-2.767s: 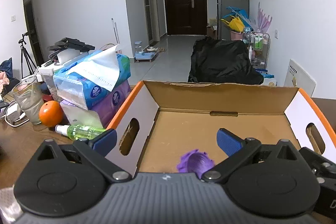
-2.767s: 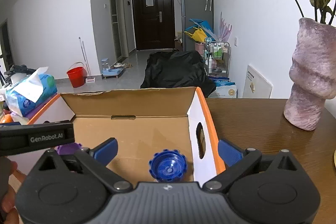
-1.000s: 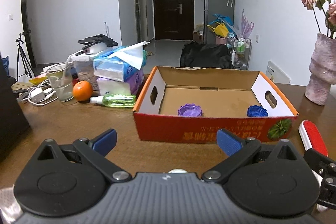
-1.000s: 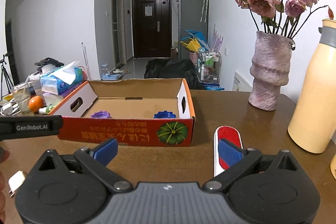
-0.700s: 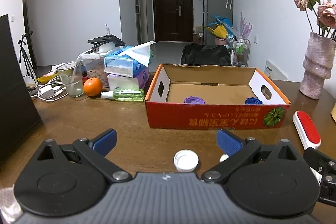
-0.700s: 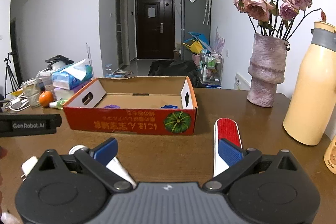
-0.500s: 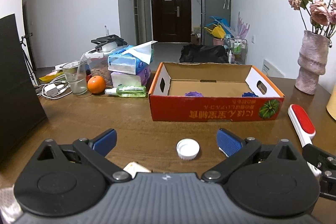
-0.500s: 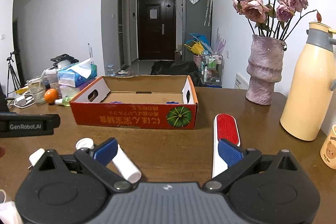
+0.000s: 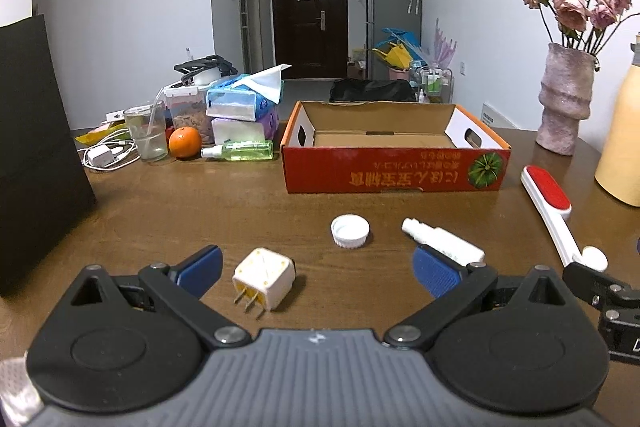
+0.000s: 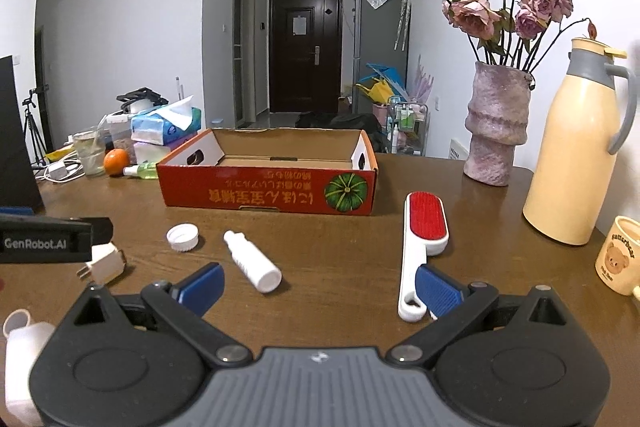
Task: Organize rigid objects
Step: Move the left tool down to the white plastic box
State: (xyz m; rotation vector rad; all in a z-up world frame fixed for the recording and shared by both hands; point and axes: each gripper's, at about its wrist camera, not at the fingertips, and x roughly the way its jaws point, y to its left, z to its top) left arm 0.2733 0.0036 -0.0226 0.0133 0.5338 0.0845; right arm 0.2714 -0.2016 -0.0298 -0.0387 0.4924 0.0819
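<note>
An open red cardboard box (image 9: 394,176) (image 10: 266,197) stands mid-table. In front of it lie a white cap (image 9: 350,230) (image 10: 182,236), a small white bottle (image 9: 442,242) (image 10: 252,260), a white plug adapter (image 9: 263,277) (image 10: 105,262) and a red-and-white lint brush (image 9: 550,203) (image 10: 422,239). My left gripper (image 9: 316,269) is open and empty; the adapter lies between its fingers' span, below them. My right gripper (image 10: 318,287) is open, its right finger beside the brush handle and the bottle inside its span.
A pink vase of roses (image 10: 496,125), a yellow thermos (image 10: 576,147) and a bear mug (image 10: 618,255) stand at right. Tissue boxes (image 9: 242,107), an orange (image 9: 185,142), a glass (image 9: 146,135), a green spray bottle (image 9: 240,150) and a black panel (image 9: 32,147) occupy the left.
Both grippers have pulled back from inside the box toward the near table edge, bringing the cap, bottle, adapter and brush into view. Both stayed open.
</note>
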